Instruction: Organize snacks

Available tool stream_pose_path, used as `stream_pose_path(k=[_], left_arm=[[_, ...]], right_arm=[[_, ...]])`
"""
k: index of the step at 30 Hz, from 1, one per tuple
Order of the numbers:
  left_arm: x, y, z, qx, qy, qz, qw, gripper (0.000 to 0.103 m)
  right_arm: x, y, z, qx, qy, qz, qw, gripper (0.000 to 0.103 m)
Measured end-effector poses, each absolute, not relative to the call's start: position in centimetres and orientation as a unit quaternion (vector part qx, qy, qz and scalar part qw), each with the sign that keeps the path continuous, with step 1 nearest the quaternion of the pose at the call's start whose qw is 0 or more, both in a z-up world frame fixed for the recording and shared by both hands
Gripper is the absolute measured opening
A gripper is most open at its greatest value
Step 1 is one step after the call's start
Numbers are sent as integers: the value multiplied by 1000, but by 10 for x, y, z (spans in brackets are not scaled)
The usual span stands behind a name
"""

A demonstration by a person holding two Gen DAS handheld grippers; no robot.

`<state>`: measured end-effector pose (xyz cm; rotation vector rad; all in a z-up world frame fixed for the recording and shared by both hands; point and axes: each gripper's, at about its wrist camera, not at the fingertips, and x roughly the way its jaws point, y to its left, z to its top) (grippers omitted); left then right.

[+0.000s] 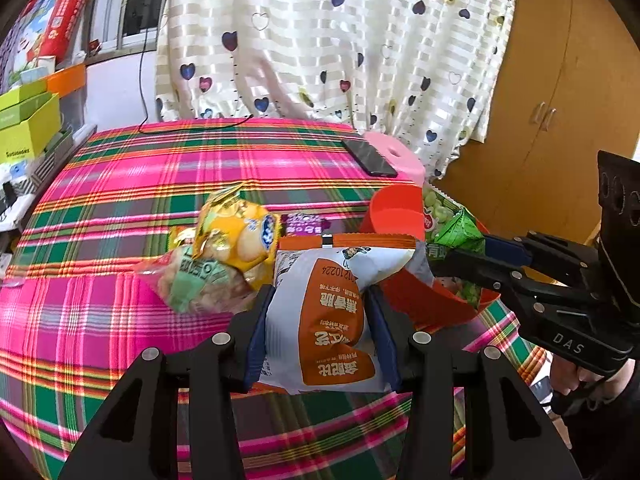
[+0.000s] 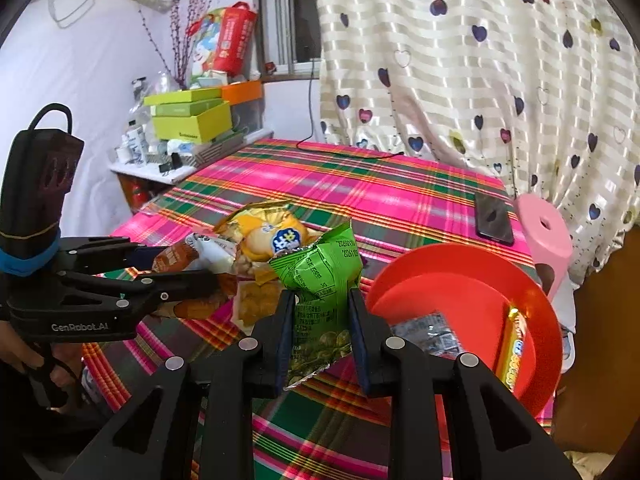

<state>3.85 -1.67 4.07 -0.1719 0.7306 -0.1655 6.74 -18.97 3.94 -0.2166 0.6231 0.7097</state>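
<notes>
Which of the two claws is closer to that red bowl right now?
The right. The right claw, clamped on a green packet, sits just beside the red bowl. The left claw, gripping a white and orange packet, is farther off, over the snack pile.

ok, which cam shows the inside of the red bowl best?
Right wrist: the red bowl faces the lens, with a yellow snack stick and a clear wrapper inside. Left wrist shows only its rim and outer wall, behind held packets.
</notes>
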Motion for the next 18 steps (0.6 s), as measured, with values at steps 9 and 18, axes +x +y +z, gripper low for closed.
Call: stream_pose_path(k=[9, 18], left_arm=[[46, -33, 47, -74, 354, -95, 928, 47], [55, -49, 52, -67, 354, -111, 926, 47]], right_arm=[[71, -213, 42, -91, 297, 320, 895, 23], [76, -228, 42, -84, 300, 306, 900, 23]])
